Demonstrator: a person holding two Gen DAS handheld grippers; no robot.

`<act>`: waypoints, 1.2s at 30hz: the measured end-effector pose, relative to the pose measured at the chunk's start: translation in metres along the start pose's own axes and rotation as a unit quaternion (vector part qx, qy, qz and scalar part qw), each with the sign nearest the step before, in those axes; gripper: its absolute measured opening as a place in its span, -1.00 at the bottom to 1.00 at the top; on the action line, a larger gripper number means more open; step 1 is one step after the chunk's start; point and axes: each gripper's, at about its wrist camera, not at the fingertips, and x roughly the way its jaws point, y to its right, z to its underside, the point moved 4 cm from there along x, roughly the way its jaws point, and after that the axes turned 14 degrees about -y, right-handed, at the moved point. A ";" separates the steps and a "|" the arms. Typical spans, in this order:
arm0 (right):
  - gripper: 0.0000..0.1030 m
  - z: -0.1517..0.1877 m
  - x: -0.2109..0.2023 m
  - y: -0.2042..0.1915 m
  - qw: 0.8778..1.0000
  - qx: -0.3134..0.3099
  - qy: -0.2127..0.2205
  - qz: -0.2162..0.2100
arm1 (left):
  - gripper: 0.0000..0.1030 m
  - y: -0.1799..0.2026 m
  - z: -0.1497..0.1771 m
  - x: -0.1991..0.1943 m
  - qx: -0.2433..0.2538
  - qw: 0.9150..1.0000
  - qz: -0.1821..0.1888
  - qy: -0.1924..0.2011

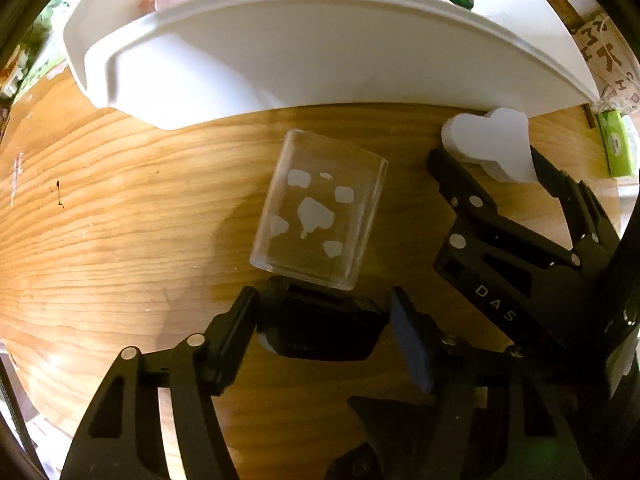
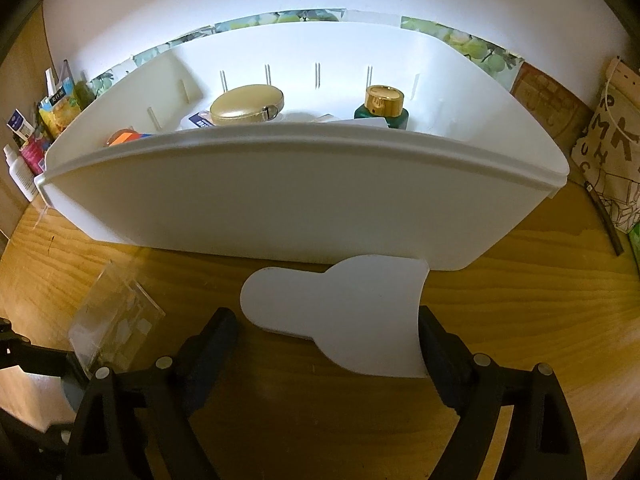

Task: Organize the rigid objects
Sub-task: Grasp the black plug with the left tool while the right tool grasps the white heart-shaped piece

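Left tool [image 1: 322, 308]: pointing straight down at the desk [image 1: 120, 220], fingers partly apart, with a black piece [image 1: 320, 332] between them. Sitting very close to that piece on both sides. Pinching it or only next to it: cannot tell.

Just ahead of the fingertips, touching the black piece: a clear block [image 1: 320, 212] with little white shapes inside, lying on the desk. Joined to the black piece or only leaning on it: cannot tell. Likely lined up this way for picking the block up by its dark end, a better spot to grab than the slippery clear sides.

Off to the left tool's right: the right tool [image 2: 326, 332], tilted down toward the desk, fingers spread wide. Between them: a white heart [image 2: 340, 312], flat on the desk. Right finger against the heart's edge, left finger just beside it with a thin gap. Not squeezing, so not holding.

Ahead of both tools, right behind the heart and the block: a big white bin [image 2: 280, 200], its near wall almost touching the heart. Inside, farther ahead: a gold case [image 2: 248, 106] and a green bottle [image 2: 382, 106] with a gold cap, already put away.

Block and heart not yet in the bin, both on the desk just in front of it. Probably parked so close for a short lift over the wall.
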 end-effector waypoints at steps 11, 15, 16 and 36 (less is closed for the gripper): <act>0.61 0.000 -0.002 0.005 1.000 0.012 0.012 -0.003 | 0.33 -0.008 0.007 0.005 -0.010 1.000 0.009 -0.005; 0.61 0.004 -0.004 0.010 1.000 0.012 0.013 -0.009 | 0.33 -0.014 0.016 0.008 -0.019 1.000 0.017 -0.001; 0.61 0.002 -0.003 0.009 1.000 0.012 0.012 -0.011 | 0.33 -0.015 0.018 0.007 -0.021 1.000 0.019 0.000; 0.61 0.017 -0.039 -0.003 0.998 0.011 0.045 -0.035 | 0.33 -0.056 0.083 -0.006 -0.064 0.993 0.052 0.086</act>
